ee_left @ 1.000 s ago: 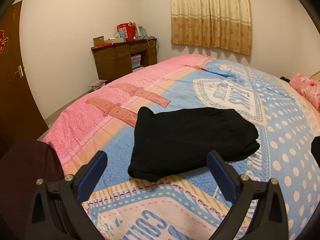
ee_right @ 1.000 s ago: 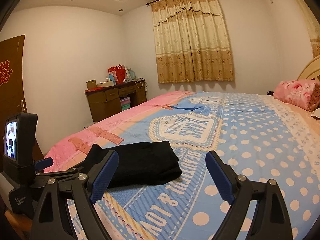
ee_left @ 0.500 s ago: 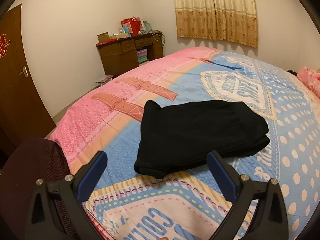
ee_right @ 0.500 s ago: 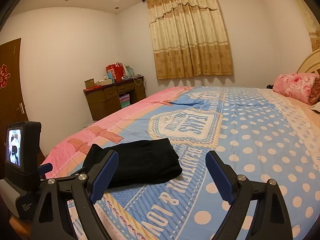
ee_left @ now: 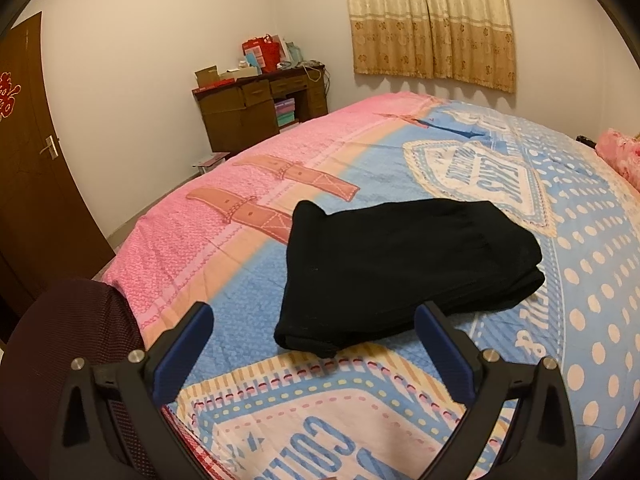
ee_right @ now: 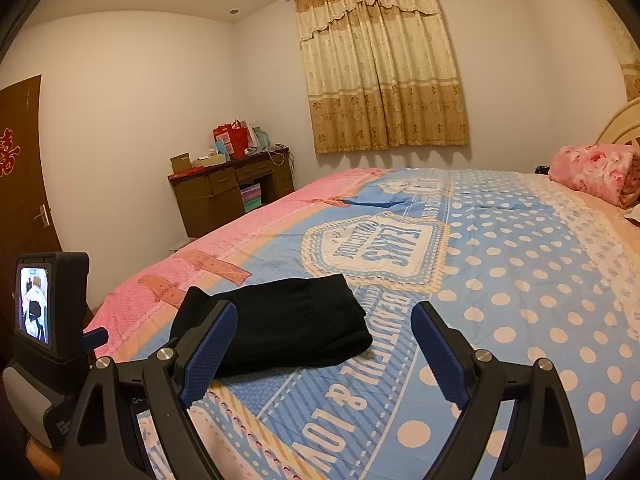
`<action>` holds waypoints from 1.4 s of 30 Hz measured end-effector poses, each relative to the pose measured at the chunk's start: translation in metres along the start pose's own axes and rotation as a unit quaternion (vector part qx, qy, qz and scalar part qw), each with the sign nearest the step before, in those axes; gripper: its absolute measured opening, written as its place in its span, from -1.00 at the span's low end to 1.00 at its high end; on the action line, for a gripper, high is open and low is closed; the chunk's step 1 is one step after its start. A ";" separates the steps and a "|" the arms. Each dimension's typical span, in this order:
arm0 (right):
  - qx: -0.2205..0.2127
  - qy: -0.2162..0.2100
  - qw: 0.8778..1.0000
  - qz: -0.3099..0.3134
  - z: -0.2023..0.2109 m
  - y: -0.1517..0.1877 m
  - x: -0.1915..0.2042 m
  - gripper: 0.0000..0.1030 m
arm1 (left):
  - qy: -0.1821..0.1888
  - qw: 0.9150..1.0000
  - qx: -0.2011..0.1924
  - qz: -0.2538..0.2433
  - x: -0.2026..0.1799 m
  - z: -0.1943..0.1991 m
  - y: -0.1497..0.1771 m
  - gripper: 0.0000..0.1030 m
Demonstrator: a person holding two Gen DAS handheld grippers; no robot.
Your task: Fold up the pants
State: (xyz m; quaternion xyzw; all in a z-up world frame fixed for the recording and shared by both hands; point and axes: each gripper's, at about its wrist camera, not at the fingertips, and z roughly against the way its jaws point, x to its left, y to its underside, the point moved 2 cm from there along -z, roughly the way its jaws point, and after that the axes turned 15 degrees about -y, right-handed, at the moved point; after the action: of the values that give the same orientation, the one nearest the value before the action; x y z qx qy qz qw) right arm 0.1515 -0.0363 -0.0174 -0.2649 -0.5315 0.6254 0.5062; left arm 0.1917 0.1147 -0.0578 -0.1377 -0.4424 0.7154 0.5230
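The black pants [ee_left: 404, 268] lie folded into a compact stack on the patterned bedspread [ee_left: 460, 152]. They also show in the right wrist view [ee_right: 280, 320] at lower left. My left gripper [ee_left: 314, 344] is open and empty, held above the bed just in front of the stack's near edge. My right gripper [ee_right: 324, 344] is open and empty, held above the bed to the right of the stack. Neither gripper touches the pants.
A dark red chair back [ee_left: 60, 360] stands at the bed's near left corner. A wooden desk [ee_left: 256, 108] with boxes stands against the far wall. A pink pillow [ee_right: 592, 172] lies at the head of the bed. The left gripper's camera unit [ee_right: 44, 320] shows at far left.
Both grippers have drawn back slightly and lifted from the bed. The view has shifted a little to the left. The folded pants have not moved.
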 end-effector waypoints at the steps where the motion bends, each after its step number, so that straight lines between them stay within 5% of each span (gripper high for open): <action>1: 0.000 0.000 1.000 0.001 0.000 -0.001 0.001 0.75 | 0.001 1.000 0.000 0.001 0.001 0.000 0.000 1.00; 42: 0.008 -0.002 1.000 -0.012 0.000 0.000 -0.001 0.75 | -0.022 1.000 -0.023 -0.002 0.005 0.004 -0.002 0.99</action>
State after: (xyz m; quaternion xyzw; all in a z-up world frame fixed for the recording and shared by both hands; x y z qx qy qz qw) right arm 0.1517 -0.0376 -0.0179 -0.2533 -0.5301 0.6243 0.5150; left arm 0.1879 0.1175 -0.0521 -0.1331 -0.4700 0.7072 0.5111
